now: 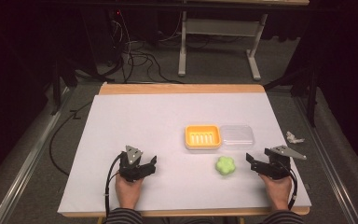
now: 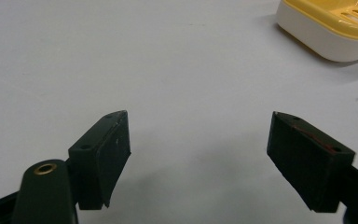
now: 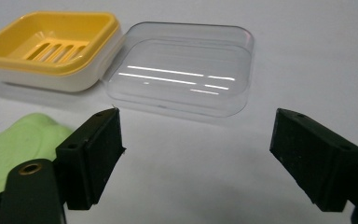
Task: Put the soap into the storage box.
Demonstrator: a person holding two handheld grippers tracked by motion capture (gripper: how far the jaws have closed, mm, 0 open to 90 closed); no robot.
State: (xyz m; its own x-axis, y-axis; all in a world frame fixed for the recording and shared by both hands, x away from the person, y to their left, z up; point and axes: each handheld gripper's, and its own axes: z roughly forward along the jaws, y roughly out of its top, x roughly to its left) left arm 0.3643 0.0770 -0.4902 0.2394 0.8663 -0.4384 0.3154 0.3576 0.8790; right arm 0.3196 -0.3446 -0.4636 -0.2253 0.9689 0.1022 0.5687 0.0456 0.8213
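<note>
Two hands at the near edge of the counter (image 1: 121, 112) each carry a claw. Spread jaws with nothing between them are seen on the left claw (image 1: 153, 162), well apart from everything else. Just left of the right claw (image 1: 250, 158), whose jaws are likewise spread and bare, the green soap (image 1: 225, 165) lies loose. Beyond it, ahead and to the left of that claw, the yellow soap dish (image 1: 203, 136) stands empty, its clear lid (image 1: 236, 136) off and lying against it. The soap is judged not yet seated, nor the lid fitted.

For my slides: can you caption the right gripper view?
Open right tool facing a clear lid beside a yellow soap dish, green soap at left.
</note>
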